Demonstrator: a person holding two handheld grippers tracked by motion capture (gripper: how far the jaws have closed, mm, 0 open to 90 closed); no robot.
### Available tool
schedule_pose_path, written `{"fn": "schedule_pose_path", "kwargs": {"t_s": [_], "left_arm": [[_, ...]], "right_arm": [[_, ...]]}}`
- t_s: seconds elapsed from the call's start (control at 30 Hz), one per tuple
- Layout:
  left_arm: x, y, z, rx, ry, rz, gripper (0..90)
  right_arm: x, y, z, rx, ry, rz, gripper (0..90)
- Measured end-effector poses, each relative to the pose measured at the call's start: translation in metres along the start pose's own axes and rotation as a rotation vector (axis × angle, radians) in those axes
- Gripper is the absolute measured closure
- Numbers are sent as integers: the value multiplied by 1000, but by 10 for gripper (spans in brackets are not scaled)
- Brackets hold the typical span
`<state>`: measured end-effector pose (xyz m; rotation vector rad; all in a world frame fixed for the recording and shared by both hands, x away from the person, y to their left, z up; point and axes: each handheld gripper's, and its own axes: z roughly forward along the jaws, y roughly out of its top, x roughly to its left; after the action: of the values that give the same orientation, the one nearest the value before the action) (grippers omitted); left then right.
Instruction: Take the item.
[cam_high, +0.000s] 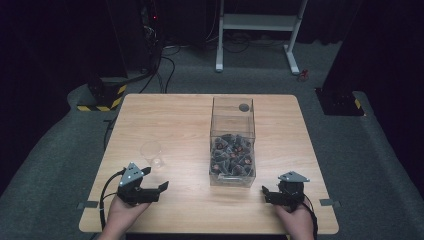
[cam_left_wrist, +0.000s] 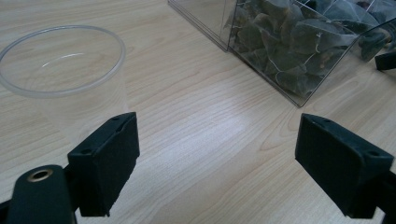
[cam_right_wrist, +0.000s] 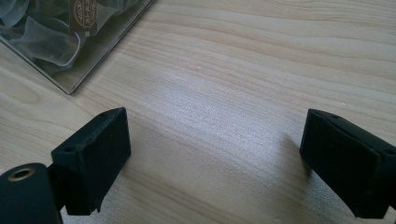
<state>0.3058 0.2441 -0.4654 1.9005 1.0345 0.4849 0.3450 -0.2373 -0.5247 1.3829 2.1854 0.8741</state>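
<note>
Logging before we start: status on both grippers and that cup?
Left gripper open, empty. Right gripper open, empty. Clear cup upright, untouched, beside teabag box. Nothing in the way.

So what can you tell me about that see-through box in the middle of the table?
The clear box looks like rigid plastic: tall, square-sided, standing upright on the wooden table. Its lower part is packed with small tea bags of dark mesh; the upper part is empty. A round dark hole or mark shows near the top. Neither gripper touches it.
</note>
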Motion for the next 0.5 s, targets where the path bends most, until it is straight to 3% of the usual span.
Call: {"fn": "schedule_pose_path", "kwargs": {"t_s": [0.33,0.5], "left_arm": [[-3,8,2,-4,-3,9,144],[-6,12,3,-4,-1,34,151]], "right_arm": [[0,0,0,0,0,0,84],[0,0,0,0,0,0,84]]}}
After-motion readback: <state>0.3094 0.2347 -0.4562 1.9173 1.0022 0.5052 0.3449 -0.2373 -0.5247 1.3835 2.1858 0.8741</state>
